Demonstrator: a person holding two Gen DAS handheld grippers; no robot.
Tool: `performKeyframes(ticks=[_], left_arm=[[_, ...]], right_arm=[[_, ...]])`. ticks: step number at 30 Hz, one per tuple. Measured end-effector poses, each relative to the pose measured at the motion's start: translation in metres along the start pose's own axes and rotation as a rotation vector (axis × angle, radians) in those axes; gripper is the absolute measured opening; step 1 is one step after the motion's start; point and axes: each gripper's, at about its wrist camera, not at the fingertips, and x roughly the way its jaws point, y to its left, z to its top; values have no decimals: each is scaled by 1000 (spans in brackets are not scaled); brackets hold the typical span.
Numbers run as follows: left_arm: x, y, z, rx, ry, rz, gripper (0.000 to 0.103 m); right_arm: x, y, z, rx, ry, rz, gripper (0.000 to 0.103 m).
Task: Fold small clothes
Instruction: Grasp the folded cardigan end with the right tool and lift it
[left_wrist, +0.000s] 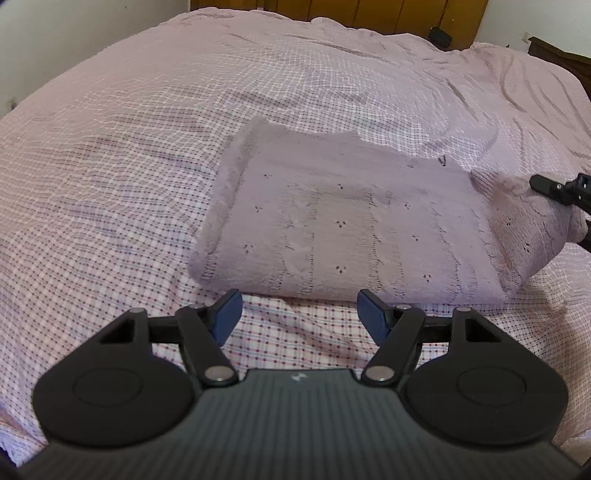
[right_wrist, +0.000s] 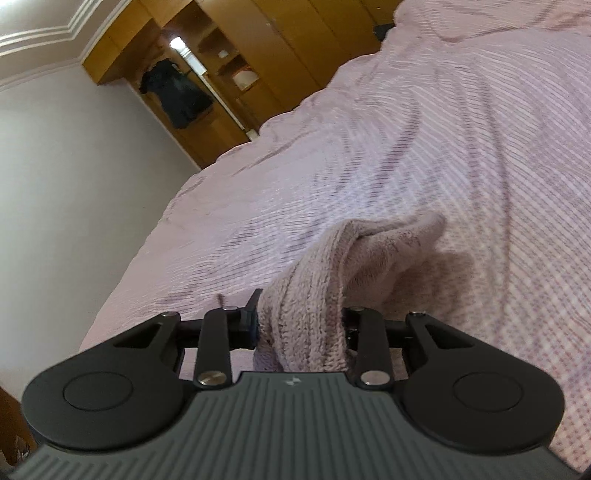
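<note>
One knitted mauve sweater (left_wrist: 343, 221) was the only garment on the bed (left_wrist: 110, 147), lying flat and folded into a rough rectangle over the pink checked bedspread, a bit right of the middle in the left wrist view. Its knit had little eyelet clusters and ribbed columns running down it.

The left tool (left_wrist: 299, 314) was sitting just off the near edge of the sweater, blue-padded fingers (left_wrist: 227, 310) spread wide apart with nothing between them, only checked bedspread showing in the gap. It wasn't touching the knit as far as I could see.

The right tool (right_wrist: 301, 325) was a different story: fingers closed on a bunched bit of the sweater (right_wrist: 314, 295), with the knit filling the whole gap between them and spilling back toward the camera. From the left wrist view you could see that same tool (left_wrist: 561, 192) at the far right edge, clamped on the sweater's right-hand part and lifting it up off the bed, so that end of the fabric stood raised while the rest stayed flat.

Background stuff: wooden wardrobe (right_wrist: 229, 74) with open shelves and a dark garment (right_wrist: 177, 92) hanging in it.
</note>
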Motion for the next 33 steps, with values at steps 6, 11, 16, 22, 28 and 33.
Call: performKeyframes(ticks=[6,11,16,22,28,33], left_arm=[[-2,10,4,-10,-9,17,70],[-2,16,6,-27,-13,26,70],[-5,20,6,-29,-19,32,70],[-9,27,11,-25,-34,57,70],[-13,38,12,-42,-56,85,70],[-15,50,14,-57,-67,105,70]], right_arm=[[8,31,0,-46,13,56,34],[13,55,-6,-81,26,100,33],[21,78,-12,-98,42,139,33],[28,112,-15,-143,63,204,33],[44,138,-27,-145,104,252,32],[65,167,-40,-166,144,294,32]])
